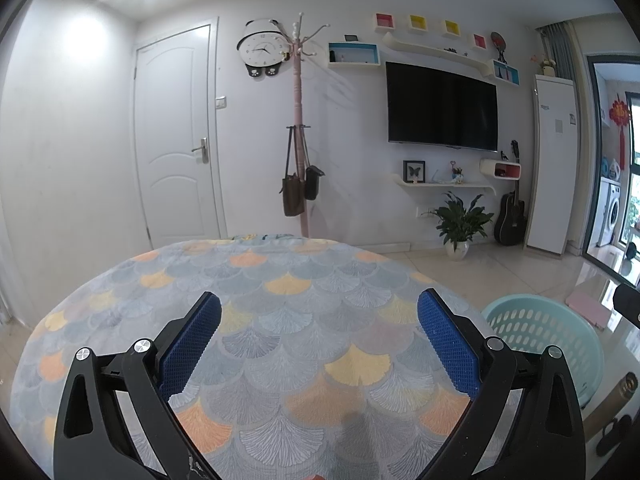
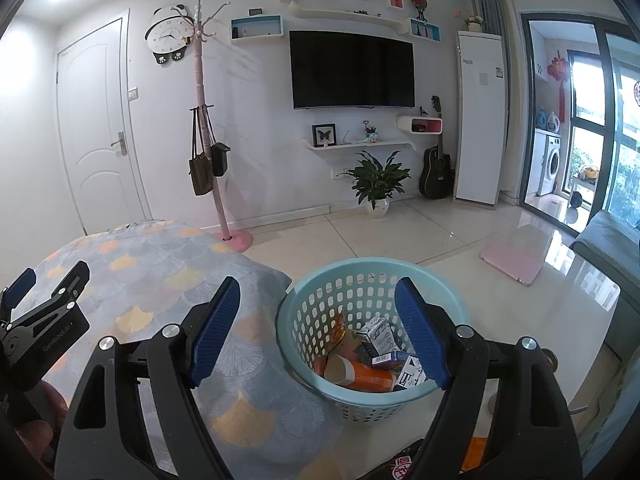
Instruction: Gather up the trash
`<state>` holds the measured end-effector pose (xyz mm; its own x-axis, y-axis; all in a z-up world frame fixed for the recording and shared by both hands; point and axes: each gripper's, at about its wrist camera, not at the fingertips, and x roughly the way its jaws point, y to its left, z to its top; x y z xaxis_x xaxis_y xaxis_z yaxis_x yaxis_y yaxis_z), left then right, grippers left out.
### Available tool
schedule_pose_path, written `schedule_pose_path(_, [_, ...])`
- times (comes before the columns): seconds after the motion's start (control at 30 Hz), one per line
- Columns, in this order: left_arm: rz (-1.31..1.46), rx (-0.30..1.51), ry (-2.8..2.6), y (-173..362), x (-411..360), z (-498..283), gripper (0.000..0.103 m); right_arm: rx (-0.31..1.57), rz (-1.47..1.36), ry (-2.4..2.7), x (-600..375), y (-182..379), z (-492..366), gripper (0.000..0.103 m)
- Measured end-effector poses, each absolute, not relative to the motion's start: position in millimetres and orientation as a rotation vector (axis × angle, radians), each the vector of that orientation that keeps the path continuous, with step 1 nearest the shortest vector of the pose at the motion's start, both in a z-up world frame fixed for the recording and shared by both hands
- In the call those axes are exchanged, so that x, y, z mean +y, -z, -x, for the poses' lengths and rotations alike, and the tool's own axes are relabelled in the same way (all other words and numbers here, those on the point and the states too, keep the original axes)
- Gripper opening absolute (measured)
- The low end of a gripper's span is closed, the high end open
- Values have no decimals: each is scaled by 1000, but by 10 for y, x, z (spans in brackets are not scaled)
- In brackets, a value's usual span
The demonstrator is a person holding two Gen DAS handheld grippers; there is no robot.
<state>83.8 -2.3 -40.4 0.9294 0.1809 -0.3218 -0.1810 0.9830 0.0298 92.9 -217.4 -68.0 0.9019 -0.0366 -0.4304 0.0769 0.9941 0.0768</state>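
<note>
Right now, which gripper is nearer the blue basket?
Right. The right gripper hangs open just in front of the basket; the left gripper, open too, hangs over the patterned blanket beside it.

The left gripper bears small pale lettering, roughly "GenRobot.AI". The clock shows numerals too small to read. Print on the cartons is illegible.
</note>
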Motion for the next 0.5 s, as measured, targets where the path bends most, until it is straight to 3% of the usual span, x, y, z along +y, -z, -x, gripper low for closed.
schedule_pose_path(0.5, [-3,329,-182,400,-8,-854,96,441,-90,62,-2179,663,-923,76])
